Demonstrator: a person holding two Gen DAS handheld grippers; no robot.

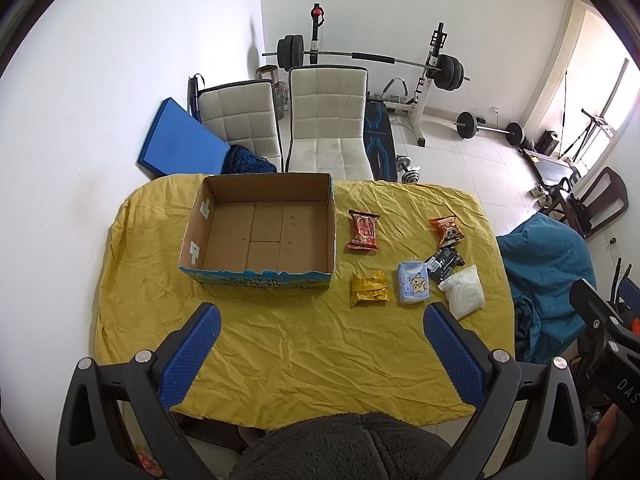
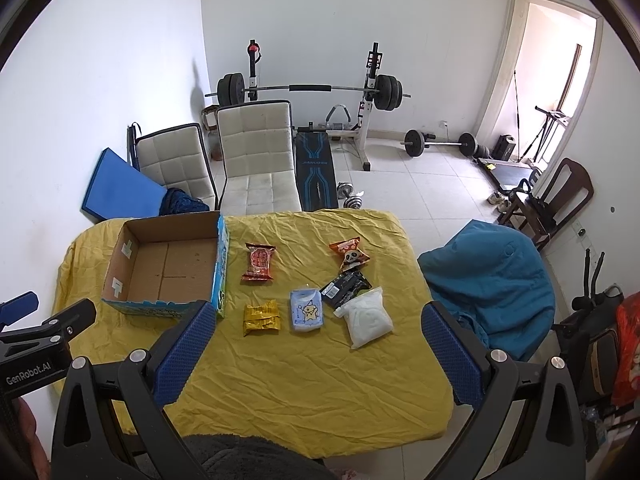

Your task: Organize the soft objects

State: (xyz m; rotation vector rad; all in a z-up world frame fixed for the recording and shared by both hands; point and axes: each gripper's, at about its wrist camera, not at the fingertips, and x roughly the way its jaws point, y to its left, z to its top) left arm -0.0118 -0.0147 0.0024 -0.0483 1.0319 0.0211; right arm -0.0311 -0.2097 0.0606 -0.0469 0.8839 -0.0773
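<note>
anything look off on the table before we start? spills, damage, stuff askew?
No spills. The cardboard box is empty, its near top edge raggedly torn. The black packet lies partly under the white pouch, touching the orange panda snack. The yellow cloth is heavily wrinkled. Both grippers are open, holding nothing.

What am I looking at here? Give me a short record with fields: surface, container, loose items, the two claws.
surface: table under a yellow cloth
container: open cardboard box, nothing inside
loose items: red snack packet, orange panda packet, black packet, yellow packet, blue tissue pack, white bag, all beside the box
left gripper: open, holding nothing
right gripper: open, holding nothing
</note>
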